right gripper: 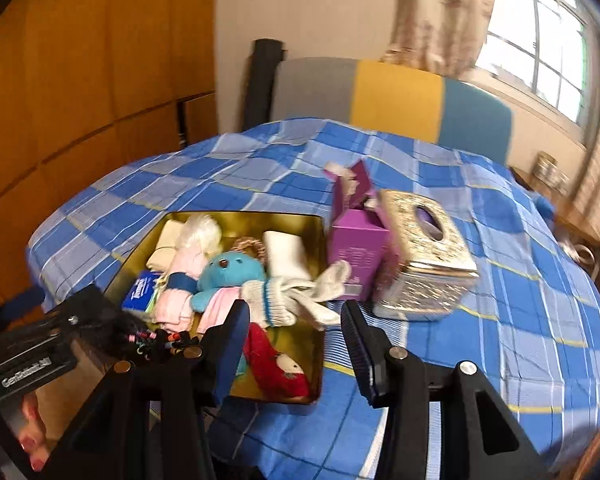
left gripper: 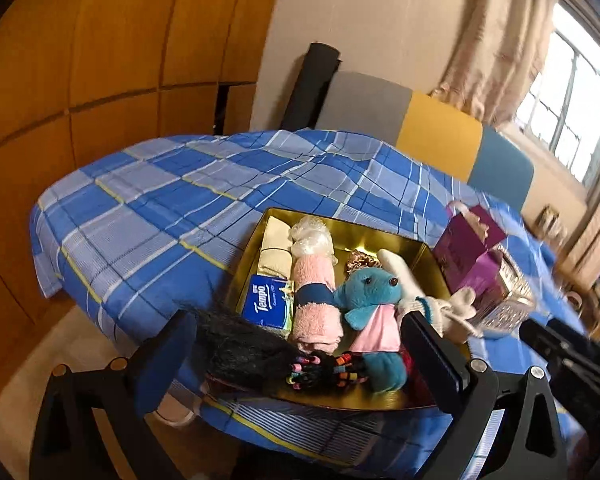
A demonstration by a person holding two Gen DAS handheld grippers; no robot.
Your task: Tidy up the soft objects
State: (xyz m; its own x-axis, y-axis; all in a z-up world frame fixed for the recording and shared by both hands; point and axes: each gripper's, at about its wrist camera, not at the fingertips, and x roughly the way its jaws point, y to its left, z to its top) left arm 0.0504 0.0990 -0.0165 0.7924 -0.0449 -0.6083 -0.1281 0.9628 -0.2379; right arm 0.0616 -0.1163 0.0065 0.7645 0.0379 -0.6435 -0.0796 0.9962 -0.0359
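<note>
A gold tray [left gripper: 432, 264] [right gripper: 236, 218] on the blue plaid cloth holds a blue plush toy [left gripper: 370, 300] [right gripper: 230, 270], a rolled pink towel [left gripper: 314, 296], cream cloths [left gripper: 274, 248], a Tempo tissue pack [left gripper: 266, 306], a black wig with coloured beads [left gripper: 252, 350] and a red plush [right gripper: 278, 366]. A white glove [right gripper: 296, 298] [left gripper: 444, 308] drapes over the tray's right rim. My left gripper [left gripper: 296, 356] is open over the tray's near edge, around the wig. My right gripper [right gripper: 296, 344] is open and empty, just short of the glove.
A purple box [right gripper: 356, 244] [left gripper: 474, 256] and a silver tissue box [right gripper: 424, 256] stand right of the tray. A grey, yellow and teal chair back [left gripper: 420, 128] stands behind the table. Wooden cabinets are at left, a window at right.
</note>
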